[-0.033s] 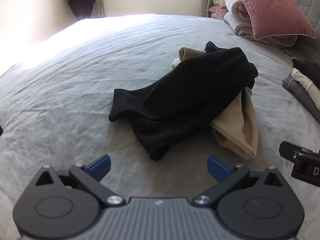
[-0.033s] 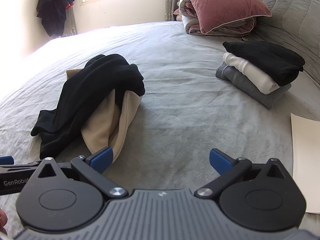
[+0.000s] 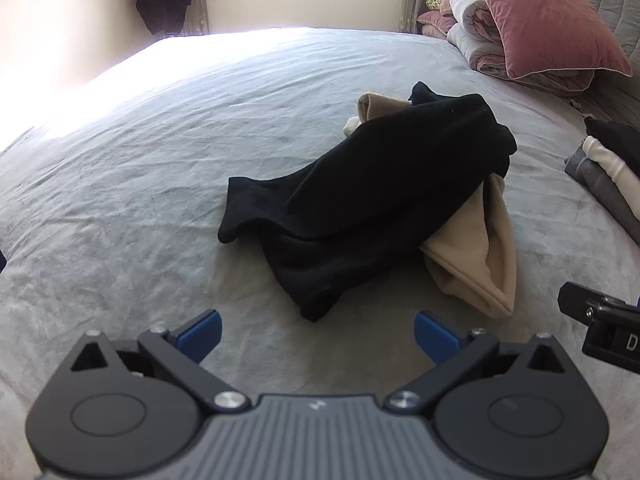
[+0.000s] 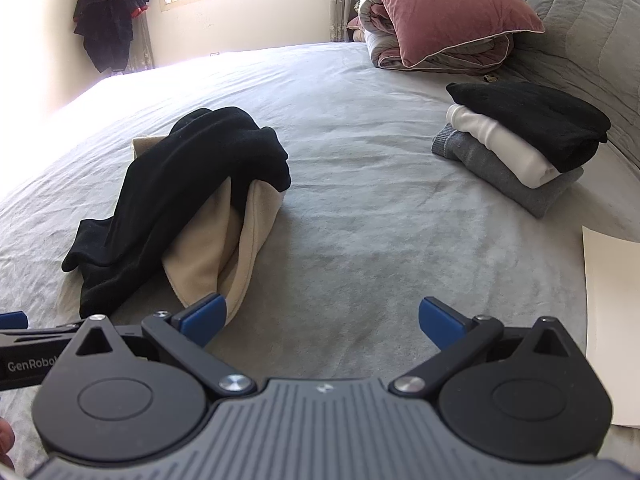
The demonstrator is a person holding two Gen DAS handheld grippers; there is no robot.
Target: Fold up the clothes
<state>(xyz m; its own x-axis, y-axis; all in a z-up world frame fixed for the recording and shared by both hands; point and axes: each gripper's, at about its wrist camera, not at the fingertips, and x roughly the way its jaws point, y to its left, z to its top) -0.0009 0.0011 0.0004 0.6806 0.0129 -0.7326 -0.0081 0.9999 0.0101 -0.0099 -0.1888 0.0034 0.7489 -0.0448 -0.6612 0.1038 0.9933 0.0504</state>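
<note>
Both grippers, L [image 3: 318, 334] & R [image 4: 320, 320], hover wide open w/ nothing held over a grey bed [image 3: 120, 200], where a crumpled black garment [image 3: 360, 200] atop a beige one [image 4: 212, 248] lies dead ahead of L, ahead-left of R, long axis running near-left to far-right, near end closest to L.

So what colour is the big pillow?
Dusty pink pillow, clearest in the right wrist view.
</note>
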